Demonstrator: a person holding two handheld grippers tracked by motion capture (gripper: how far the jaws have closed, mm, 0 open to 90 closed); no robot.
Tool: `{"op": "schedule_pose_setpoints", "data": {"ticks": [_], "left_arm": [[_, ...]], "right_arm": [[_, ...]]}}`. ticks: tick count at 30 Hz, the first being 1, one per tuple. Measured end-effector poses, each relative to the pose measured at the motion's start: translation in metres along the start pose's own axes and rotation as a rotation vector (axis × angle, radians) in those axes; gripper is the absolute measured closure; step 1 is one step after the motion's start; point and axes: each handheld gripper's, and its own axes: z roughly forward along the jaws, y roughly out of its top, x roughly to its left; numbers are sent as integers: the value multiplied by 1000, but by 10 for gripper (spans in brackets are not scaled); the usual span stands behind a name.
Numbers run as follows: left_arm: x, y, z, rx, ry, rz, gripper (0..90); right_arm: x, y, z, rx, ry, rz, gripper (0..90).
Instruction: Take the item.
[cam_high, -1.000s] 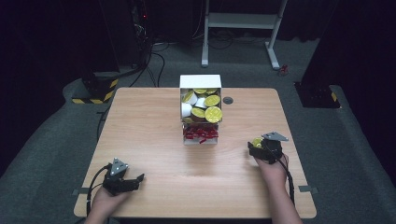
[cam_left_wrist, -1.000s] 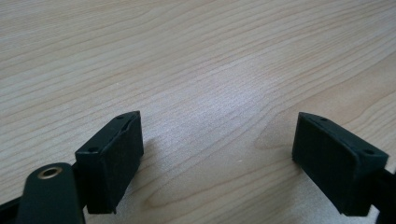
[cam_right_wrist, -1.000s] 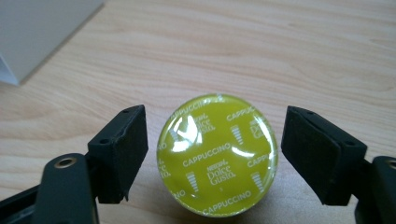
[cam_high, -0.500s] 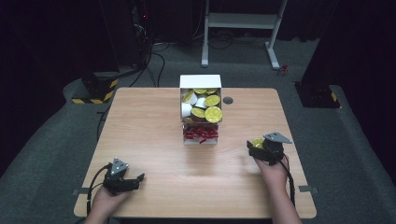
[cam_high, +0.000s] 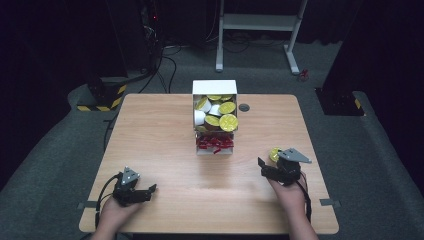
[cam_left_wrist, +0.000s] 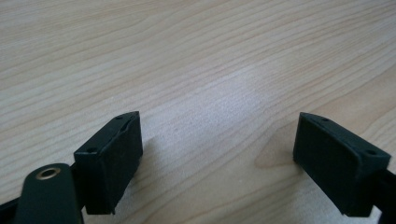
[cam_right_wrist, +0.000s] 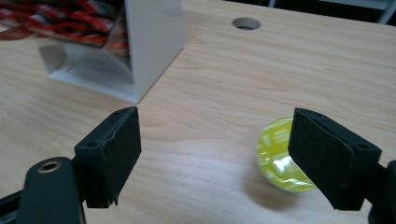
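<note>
In the high view a pale wooden table (cam_high: 165, 150) with fine straight grain and rounded corners stands on grey carpet, and at its far middle sits a white box (cam_high: 215, 116), square-sided and open-topped, heaped with round capsules (cam_high: 220, 112) whose yellow-green foil lids catch the light; its lower front compartment holds glossy red wrappers (cam_high: 215, 143). A small round dark hole (cam_high: 244, 107) lies in the tabletop just right of the box. The left gripper (cam_high: 148, 190) rests near the table's near left edge in a hand (cam_high: 117, 210), its jaws apart over bare wood, a black cable looping behind it. The right gripper (cam_high: 261, 166) sits at the near right, held by the other hand (cam_high: 287, 192), with a grey three-cornered plate on top and one loose capsule (cam_high: 274, 154) just beside it on the wood. Beyond the table stand a white metal frame (cam_high: 260, 22) and a yellow-and-black striped base (cam_high: 102, 97). In the left gripper view two matt black block-shaped jaws stand wide apart above smooth, light-grained wood with nothing between them. In the right gripper view the jaws are likewise wide apart; the loose capsule (cam_right_wrist: 275, 156), a round cup with shiny printed yellow foil, lies on the table partly hidden behind the right-hand jaw, while the box's white wall (cam_right_wrist: 152, 44) and the red wrappers (cam_right_wrist: 70, 21) show at the upper left.
</note>
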Motion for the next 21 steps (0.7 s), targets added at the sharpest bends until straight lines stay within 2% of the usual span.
{"op": "schedule_pose_setpoints", "data": {"ticks": [7, 9, 12, 14, 16, 18, 19, 21], "left_arm": [[-7, 10, 11, -9, 0, 45, 159], [-9, 12, 13, -10, 0, 46, 146], [-10, 16, 17, -1, -37, 35, 140], [-9, 17, 19, 5, -57, 38, 126], [-10, 17, 20, 4, -71, 44, 122], [-10, 17, 20, 6, -76, 47, 121], [-9, 18, 19, 12, -71, 64, 119], [-9, 18, 20, 10, -77, 61, 119]], "right_arm": [[22, -10, -2, 37, 65, -8, 177], [28, -14, -2, 52, 77, -12, 179], [40, -21, 2, 82, 87, -41, 178], [49, -27, 8, 125, 103, -50, 167], [56, -32, 14, 157, 109, -81, 161], [64, -39, 22, 209, 114, -100, 142], [67, -43, 28, 257, 127, -111, 109], [72, -42, 30, 253, 131, -123, 117]]}}
